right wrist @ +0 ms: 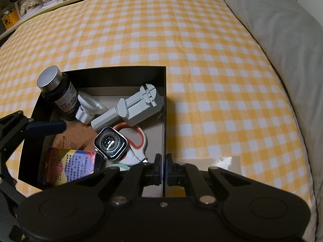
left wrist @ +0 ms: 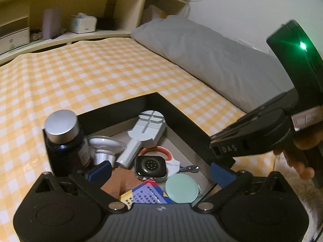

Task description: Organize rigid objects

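**Box nearly packed; hard, small things inside**

Yellow-checked cloth covers the bed, and the black box sits on it toward the near left edge, a grey pillow along the right side.

The left gripper stands wide over the box's near end, nothing between its pads. The right gripper is closed tight on the box's right wall at the near corner, apparently steadying it.

In the far left corner the dark bottle stands upright: probably the heaviest piece, smooth-sided, best taken across the body below the metal cap. The smartwatch lies face down on the red-rimmed scissors mid-box; its glass looks slippery and scratch-prone, so grip its flat metal sides. The grey watch-link tool is stiff plastic, easily held by its handle.
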`<state>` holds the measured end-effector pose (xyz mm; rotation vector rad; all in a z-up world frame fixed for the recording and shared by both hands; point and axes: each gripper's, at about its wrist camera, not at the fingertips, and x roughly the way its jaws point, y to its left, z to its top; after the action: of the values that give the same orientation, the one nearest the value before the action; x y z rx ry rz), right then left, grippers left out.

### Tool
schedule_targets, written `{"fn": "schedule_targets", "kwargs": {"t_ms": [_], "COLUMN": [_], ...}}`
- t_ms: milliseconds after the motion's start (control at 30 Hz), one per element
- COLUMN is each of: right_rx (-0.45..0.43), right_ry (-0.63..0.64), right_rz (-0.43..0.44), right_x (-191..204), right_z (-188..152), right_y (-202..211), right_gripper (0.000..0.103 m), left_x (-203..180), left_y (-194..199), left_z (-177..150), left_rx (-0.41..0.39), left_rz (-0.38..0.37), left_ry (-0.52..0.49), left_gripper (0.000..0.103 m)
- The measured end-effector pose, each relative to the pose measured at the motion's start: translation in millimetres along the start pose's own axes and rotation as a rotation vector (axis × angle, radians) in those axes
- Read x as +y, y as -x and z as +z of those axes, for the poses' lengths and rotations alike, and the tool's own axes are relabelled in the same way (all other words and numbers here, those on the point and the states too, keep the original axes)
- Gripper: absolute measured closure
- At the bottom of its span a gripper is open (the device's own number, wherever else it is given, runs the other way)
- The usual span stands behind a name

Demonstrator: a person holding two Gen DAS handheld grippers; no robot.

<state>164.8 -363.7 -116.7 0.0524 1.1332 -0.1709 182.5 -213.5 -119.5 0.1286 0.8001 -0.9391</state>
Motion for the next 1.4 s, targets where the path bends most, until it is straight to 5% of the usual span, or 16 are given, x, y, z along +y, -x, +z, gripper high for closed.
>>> {"fn": "schedule_targets", "kwargs": {"t_ms": [167, 233, 533, 733, 900, 1100, 1400], "right_rx": [-0.010, -0.020, -0.172, -0.303, -0.375, -0.440, -0.536], "right_ry": [-0.015, -0.043, -0.148, -0.176, -0.156, -0.138, -0.136], "right_rz": [0.013, 0.025, 0.048, 0.060, 0.051, 0.047, 0.011], "right_x": [-0.1, -1.0, -4.5, -3.7, 5.1, 16.2, 27.0], "right_z": [-1.0, -0.8, -11.9, -30.3, -57.7, -94.7, -140.6], "right_y": [4.1, 13.9, 85.1, 151.1, 193.1, 224.2, 248.6], "right_gripper": [0.089, 0.071, 0.031, 0.015, 0.007, 0.000, 0.000], "left_x": [-1.9, -5.0, -22.5, -32.7, -41.0, -54.2, -71.2], "left_y": [12.2, 20.5, 79.0, 136.8, 189.3, 237.1, 269.1], "left_z": [2.2, 2.7, 15.6, 24.1, 24.8, 7.6, -34.7], "left_rx": [0.005, 0.010, -0.016, -0.081, -0.150, -0.211, -0.199], "left_rz": [0.026, 0.033, 0.135, 0.196, 0.248, 0.325, 0.390], "left_ry": [0.036, 0.031, 0.050, 0.098, 0.171, 0.139, 0.070], "left_gripper": [0.000, 0.000, 0.000, 0.000, 0.000, 0.000, 0.000]}}
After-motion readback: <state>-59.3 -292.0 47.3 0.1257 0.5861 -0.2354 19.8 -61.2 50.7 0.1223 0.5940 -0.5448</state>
